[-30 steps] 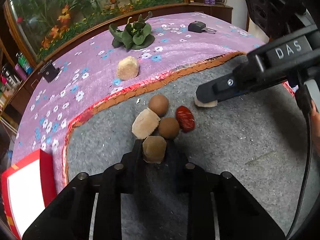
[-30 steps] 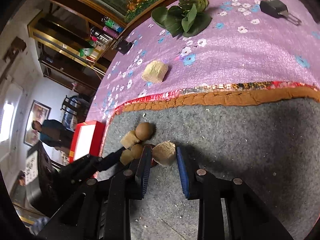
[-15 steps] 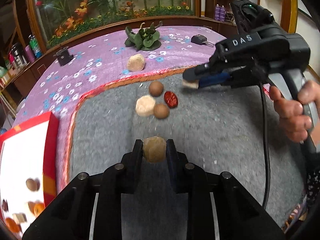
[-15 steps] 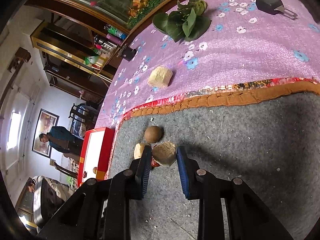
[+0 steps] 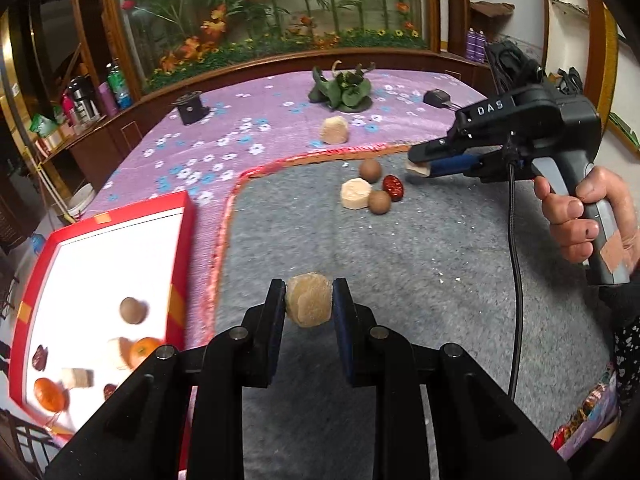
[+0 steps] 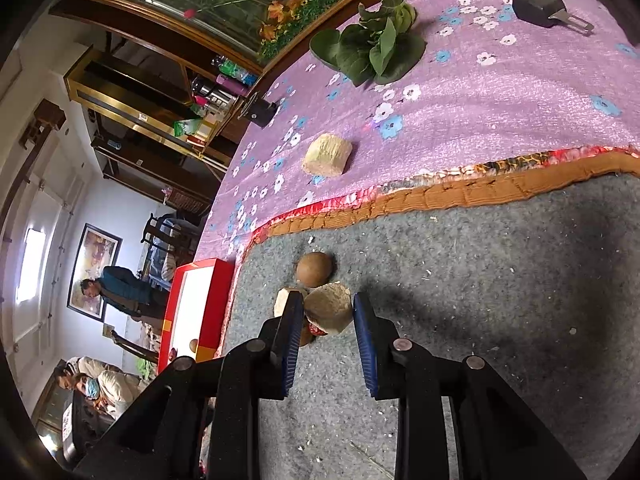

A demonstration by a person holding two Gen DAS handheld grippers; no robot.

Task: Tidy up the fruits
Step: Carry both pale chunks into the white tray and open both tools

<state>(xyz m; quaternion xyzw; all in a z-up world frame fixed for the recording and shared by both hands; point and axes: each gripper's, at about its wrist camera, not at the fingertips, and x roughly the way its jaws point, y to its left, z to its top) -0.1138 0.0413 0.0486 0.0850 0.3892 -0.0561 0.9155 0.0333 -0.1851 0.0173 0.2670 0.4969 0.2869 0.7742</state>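
Note:
My left gripper (image 5: 309, 300) is shut on a tan fruit chunk (image 5: 309, 307), lifted over the grey mat (image 5: 420, 264). To its left lies a red tray (image 5: 112, 256) with a white floor, holding several fruits, among them a brown ball (image 5: 133, 310) and an orange (image 5: 144, 350). Farther out on the mat sit a pale chunk (image 5: 355, 194), two brown balls (image 5: 370, 170) (image 5: 379, 202) and a red date (image 5: 393, 188). My right gripper (image 6: 326, 312) is shut on another tan chunk (image 6: 329, 314), just above that pile.
A further tan chunk (image 5: 334, 130) lies on the purple flowered cloth (image 5: 240, 136) beyond the mat's orange border. Green leaves (image 5: 344, 90), a small black stand (image 5: 191, 109) and a black key fob (image 5: 436, 98) sit farther back. People are in the room at the left (image 6: 120, 288).
My left gripper has drawn back and up from the pile with its chunk, and the red tray has come into view at the left. The right gripper has held still with its chunk.

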